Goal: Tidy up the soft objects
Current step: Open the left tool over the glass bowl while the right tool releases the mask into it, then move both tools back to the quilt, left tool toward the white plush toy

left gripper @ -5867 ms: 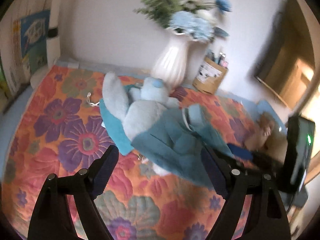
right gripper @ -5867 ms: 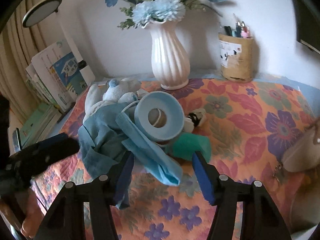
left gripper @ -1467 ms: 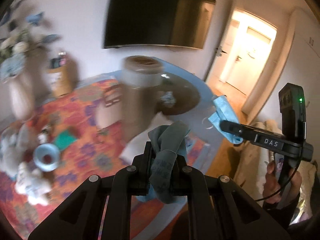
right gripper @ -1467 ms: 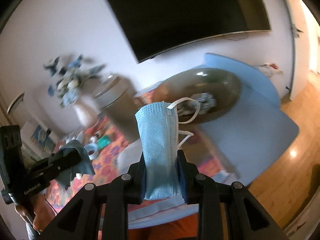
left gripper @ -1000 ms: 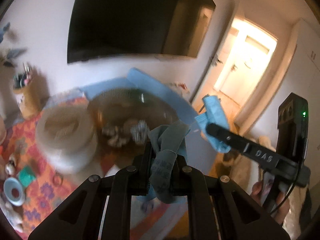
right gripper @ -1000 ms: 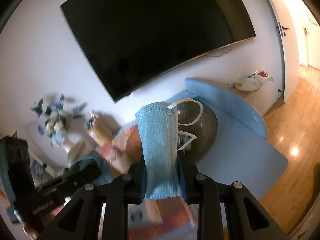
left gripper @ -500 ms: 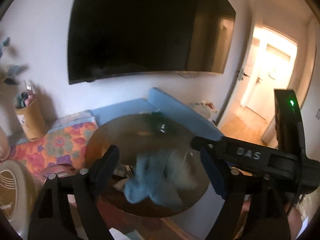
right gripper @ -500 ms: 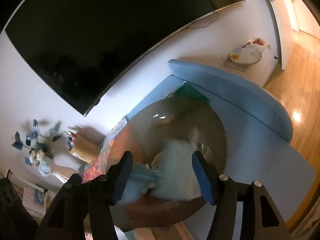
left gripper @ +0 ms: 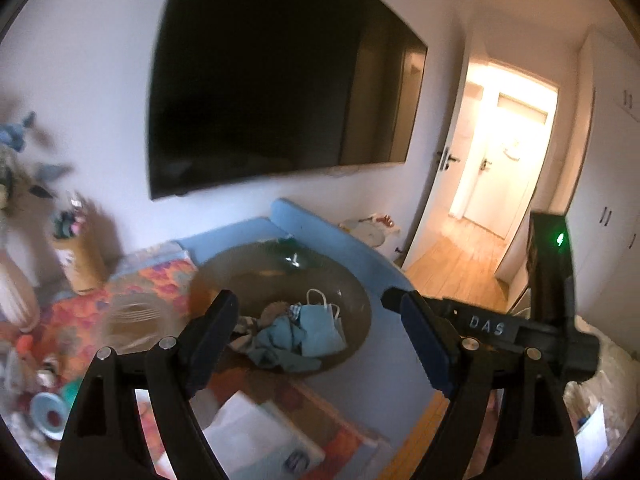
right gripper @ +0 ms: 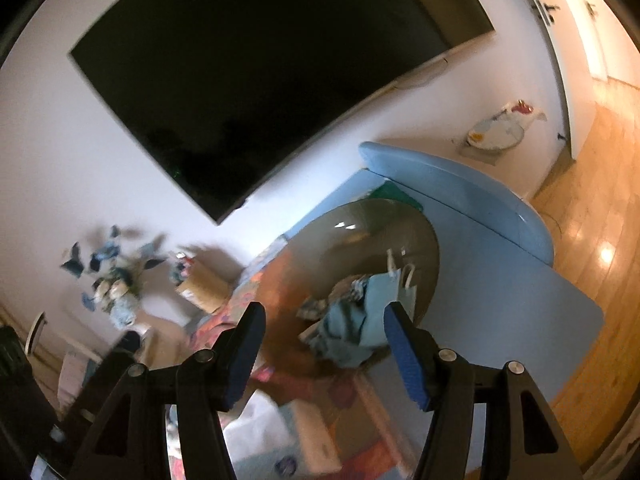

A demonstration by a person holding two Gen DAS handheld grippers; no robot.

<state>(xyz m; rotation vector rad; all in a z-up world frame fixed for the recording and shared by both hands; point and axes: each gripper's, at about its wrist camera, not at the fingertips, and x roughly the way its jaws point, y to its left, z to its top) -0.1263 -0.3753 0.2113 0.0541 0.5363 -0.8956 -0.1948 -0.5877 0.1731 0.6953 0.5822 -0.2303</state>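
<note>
Blue-padded, the left tongs (left gripper: 320,336) stand spread wide with nothing between the pads, having just let go. Beyond and below their tips sits a brown glass bowl (left gripper: 224,280) on the blue bench (left gripper: 400,364), holding the teal cloth (left gripper: 280,338) and, touching its right side, the light blue face mask (left gripper: 322,326). The right tongs (right gripper: 324,346) also hang parted and empty, just opened, with the same heap in the bowl (right gripper: 424,240) past their tips.
</note>
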